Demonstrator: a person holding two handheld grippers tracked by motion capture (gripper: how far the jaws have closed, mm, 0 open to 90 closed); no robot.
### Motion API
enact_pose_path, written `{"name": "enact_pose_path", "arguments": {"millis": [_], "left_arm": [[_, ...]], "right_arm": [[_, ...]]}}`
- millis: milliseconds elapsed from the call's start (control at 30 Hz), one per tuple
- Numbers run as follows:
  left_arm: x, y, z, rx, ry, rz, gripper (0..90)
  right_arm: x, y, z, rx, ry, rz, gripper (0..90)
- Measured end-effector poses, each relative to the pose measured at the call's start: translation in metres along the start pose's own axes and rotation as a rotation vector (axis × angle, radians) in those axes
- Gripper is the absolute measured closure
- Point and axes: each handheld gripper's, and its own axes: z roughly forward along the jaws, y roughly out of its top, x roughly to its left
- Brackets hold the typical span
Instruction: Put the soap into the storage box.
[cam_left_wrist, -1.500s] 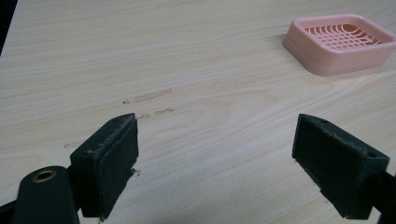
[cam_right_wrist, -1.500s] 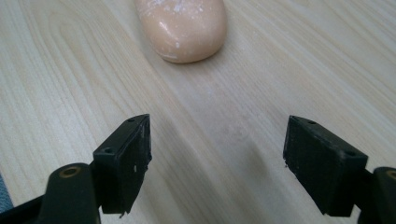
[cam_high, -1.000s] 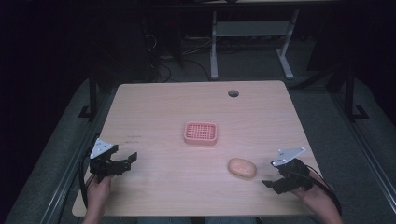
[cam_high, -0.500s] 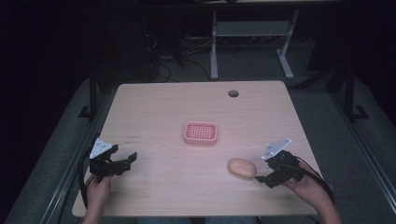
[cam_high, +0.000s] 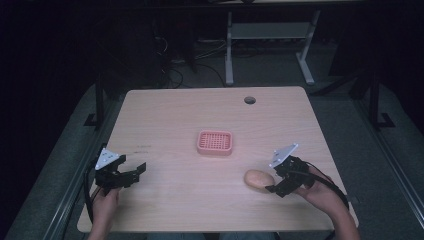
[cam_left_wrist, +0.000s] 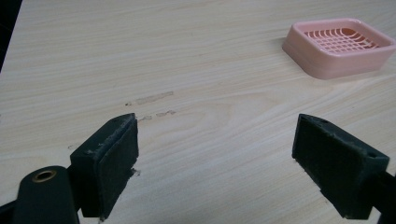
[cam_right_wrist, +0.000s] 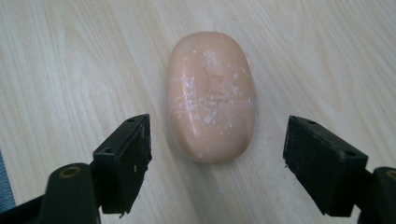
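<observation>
Soap bar (cam_right_wrist: 211, 95) lies near-right on table (cam_high: 165, 115), just ahead of right gripper (cam_right_wrist: 217, 161), jaws spread either side, likely lining up a pinch. Left gripper (cam_left_wrist: 215, 158) spread, idle near-left. Pink soap dish (cam_high: 215, 142) waits mid-table, probably the destination.

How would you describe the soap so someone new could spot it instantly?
Start at the wooden table and find the pink slotted soap dish near its middle. Nearer the person and toward their right lies the soap, just ahead of the open right gripper. It is a smooth peach oval flecked with white, solid where the dish is gridded.
</observation>
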Motion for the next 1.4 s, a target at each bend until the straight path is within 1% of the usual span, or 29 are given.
{"name": "enact_pose_path", "arguments": {"millis": [33, 133, 167, 267, 300, 333, 367, 400, 433, 467, 500, 633, 733, 767, 800, 833, 867, 967, 1133, 1200, 1367, 1400], "left_arm": [[0.000, 0.000, 0.000, 0.001, -0.001, -0.001, 14.2], [0.000, 0.000, 0.001, 0.003, -0.001, 0.000, 14.2], [0.000, 0.000, 0.001, 0.002, -0.001, 0.001, 14.2], [0.000, 0.000, 0.000, 0.000, -0.001, 0.001, 14.3], [0.000, 0.000, 0.000, -0.001, 0.000, -0.002, 14.3], [0.001, 0.000, 0.000, -0.001, 0.000, -0.002, 14.2], [0.001, 0.000, 0.000, -0.003, -0.001, -0.004, 14.2], [0.001, 0.000, 0.000, -0.002, 0.000, -0.003, 14.2], [0.001, 0.000, 0.000, -0.002, 0.001, -0.006, 14.2], [0.001, 0.000, 0.000, -0.001, 0.001, -0.003, 14.3], [0.000, 0.000, 0.000, -0.001, 0.001, -0.002, 14.2], [0.000, 0.000, 0.000, 0.001, -0.001, -0.001, 14.2], [0.000, 0.000, 0.000, 0.000, 0.000, -0.003, 14.3], [0.000, 0.000, 0.000, 0.000, 0.000, -0.003, 14.2], [0.000, 0.000, 0.000, -0.001, 0.000, -0.004, 14.2], [0.000, 0.000, 0.000, -0.001, -0.001, -0.003, 14.2], [0.000, 0.000, 0.000, -0.001, -0.001, -0.003, 14.3], [0.000, 0.000, 0.000, -0.001, -0.001, -0.002, 14.2], [0.001, 0.000, 0.000, -0.001, 0.000, -0.004, 14.2], [0.000, 0.000, 0.000, -0.001, -0.001, -0.003, 14.2], [0.001, 0.001, -0.001, -0.001, -0.002, -0.003, 14.2], [0.001, 0.001, -0.001, -0.001, -0.001, -0.002, 14.3]], "right_arm": [[0.000, 0.004, 0.001, 0.010, -0.001, -0.017, 22.9], [0.000, 0.008, 0.003, 0.021, 0.004, -0.022, 22.9], [0.000, 0.010, 0.004, 0.025, 0.001, -0.034, 22.9], [0.000, 0.015, 0.008, 0.038, 0.015, -0.037, 22.9], [-0.001, 0.016, 0.009, 0.043, 0.011, -0.050, 22.9], [-0.002, 0.018, 0.012, 0.057, 0.017, -0.047, 22.9], [-0.002, 0.018, 0.012, 0.057, 0.017, -0.047, 22.9], [-0.002, 0.020, 0.015, 0.069, 0.024, -0.044, 22.9], [-0.002, 0.020, 0.015, 0.069, 0.024, -0.044, 22.9], [-0.003, 0.020, 0.017, 0.076, 0.023, -0.050, 22.9], [-0.004, 0.021, 0.020, 0.088, 0.025, -0.047, 22.9], [-0.005, 0.022, 0.024, 0.096, 0.035, -0.040, 22.9], [-0.004, 0.025, 0.028, 0.112, 0.036, -0.053, 22.9], [-0.004, 0.026, 0.029, 0.116, 0.041, -0.049, 22.9], [-0.003, 0.028, 0.031, 0.129, 0.044, -0.054, 22.9], [-0.003, 0.028, 0.031, 0.129, 0.044, -0.054, 22.9], [-0.004, 0.029, 0.032, 0.135, 0.043, -0.063, 22.9], [-0.003, 0.033, 0.037, 0.157, 0.044, -0.068, 22.8], [-0.002, 0.036, 0.043, 0.184, 0.051, -0.063, 22.8], [-0.002, 0.036, 0.044, 0.185, 0.053, -0.064, 22.9], [-0.003, 0.038, 0.049, 0.207, 0.052, -0.061, 22.9], [-0.003, 0.038, 0.050, 0.211, 0.048, -0.067, 23.0]]}}
